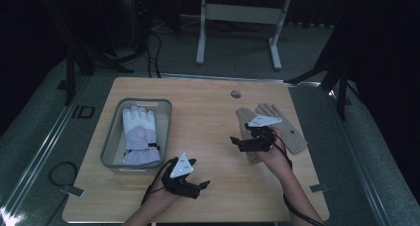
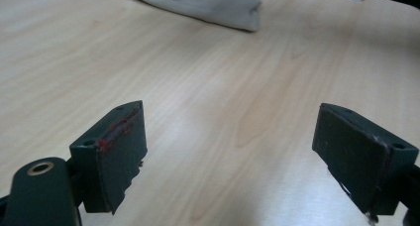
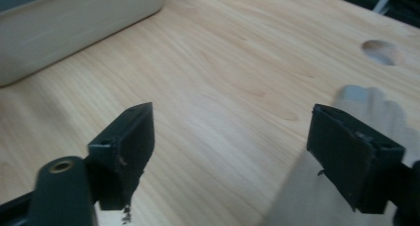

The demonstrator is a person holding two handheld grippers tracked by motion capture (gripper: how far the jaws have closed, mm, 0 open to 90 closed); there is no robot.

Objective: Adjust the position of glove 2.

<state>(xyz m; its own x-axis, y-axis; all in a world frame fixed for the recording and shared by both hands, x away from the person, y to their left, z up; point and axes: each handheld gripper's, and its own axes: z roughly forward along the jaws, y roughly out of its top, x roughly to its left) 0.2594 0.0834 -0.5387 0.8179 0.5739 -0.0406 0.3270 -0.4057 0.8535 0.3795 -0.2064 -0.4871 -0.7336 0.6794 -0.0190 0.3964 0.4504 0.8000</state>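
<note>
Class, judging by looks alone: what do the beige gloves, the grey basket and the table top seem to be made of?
Beige gloves: soft matte fabric, perhaps knit; limp, no shine.
Grey basket: likely plastic; smooth moulded walls, rounded corners.
Table top: pale wood or wood-look laminate; visible grain.

Left gripper fingers spread wide; right gripper likewise.

1. The high view is dim; the room around the tabletop falls nearly black, and the lit wood is the brightest area.
2. Soft shadows lie under both hands there.
3. In the left gripper view, a pale sheen falls on the wood between the jaws, and the beige glove is slightly soft.
4. In the right gripper view, the grey basket and the glove fingertips are blurred.
</note>
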